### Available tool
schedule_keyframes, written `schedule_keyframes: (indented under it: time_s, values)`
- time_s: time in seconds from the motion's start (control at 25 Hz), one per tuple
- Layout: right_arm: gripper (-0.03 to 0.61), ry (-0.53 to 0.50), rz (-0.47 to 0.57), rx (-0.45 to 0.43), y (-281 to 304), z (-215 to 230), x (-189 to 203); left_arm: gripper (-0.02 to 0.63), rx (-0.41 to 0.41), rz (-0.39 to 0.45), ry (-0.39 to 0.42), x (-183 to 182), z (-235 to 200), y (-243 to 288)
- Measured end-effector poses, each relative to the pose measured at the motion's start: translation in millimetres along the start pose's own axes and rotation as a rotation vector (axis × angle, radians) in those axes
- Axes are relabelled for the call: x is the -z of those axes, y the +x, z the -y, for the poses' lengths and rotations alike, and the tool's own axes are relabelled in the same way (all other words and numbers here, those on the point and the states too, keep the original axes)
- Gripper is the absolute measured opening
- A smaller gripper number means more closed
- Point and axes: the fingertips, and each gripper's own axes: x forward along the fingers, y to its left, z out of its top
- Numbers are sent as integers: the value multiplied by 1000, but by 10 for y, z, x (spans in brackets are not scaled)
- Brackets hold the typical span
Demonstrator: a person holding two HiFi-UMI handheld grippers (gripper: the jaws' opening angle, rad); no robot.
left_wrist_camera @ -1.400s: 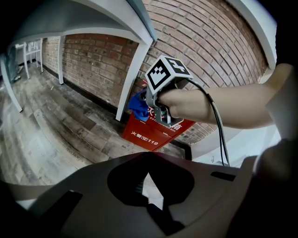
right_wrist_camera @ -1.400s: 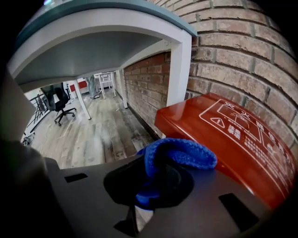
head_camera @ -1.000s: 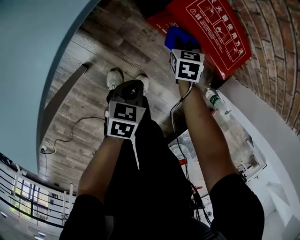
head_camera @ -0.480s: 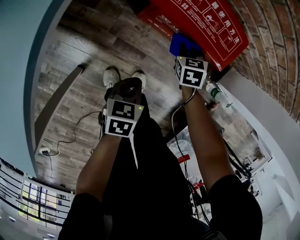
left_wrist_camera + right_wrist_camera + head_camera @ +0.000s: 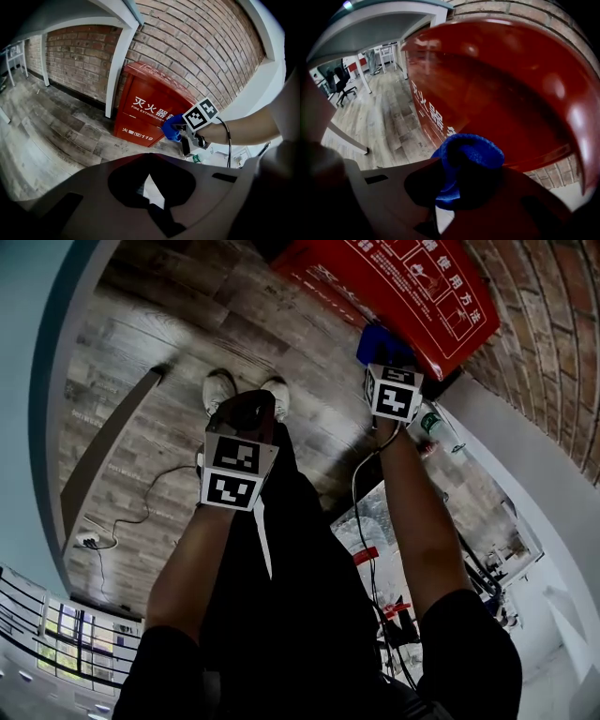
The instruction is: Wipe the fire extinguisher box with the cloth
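The red fire extinguisher box (image 5: 403,287) stands against a brick wall; in the left gripper view the box (image 5: 150,110) shows white lettering on its front. My right gripper (image 5: 384,357) is shut on a bunched blue cloth (image 5: 380,340), which is pressed against the box's lower edge near its corner. From the right gripper view the cloth (image 5: 464,157) bulges out of the gripper (image 5: 457,190) just under the glossy red lid (image 5: 506,93). My left gripper (image 5: 251,413) hangs over the floor away from the box, jaws together and holding nothing; its own view shows that gripper (image 5: 149,161).
A plastic bottle (image 5: 429,423) lies on the floor beside the box's corner. The person's shoes (image 5: 220,390) stand on wood planks, with a cable (image 5: 141,507) trailing left. A white post (image 5: 117,61) rises at the box's left, and a white wall (image 5: 525,474) runs along the right.
The right gripper has slid the blue cloth along the box's lower edge toward its near corner. The left gripper has stayed about where it was.
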Motion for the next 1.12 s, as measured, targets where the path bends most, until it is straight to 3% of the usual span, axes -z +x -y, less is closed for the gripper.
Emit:
schedule_keyframes:
  time_s: [0.44,0.76,1.0,1.12]
  values:
    - [42,-4,-9,-31,284,-281,-196,-6,12,-25,4,126,-17,53]
    - [42,-140,97,-158,418,-1067,-998,-6,-15,-9,-40,153,-220,-36]
    - [41,-128,171,-197,483,-1523,-1629,-6,-42,-5,-76,265,-408,-164]
    - [42,-95,162,-199,584,-1663,-1748,-6,-56,4,-113,304,-532,-223]
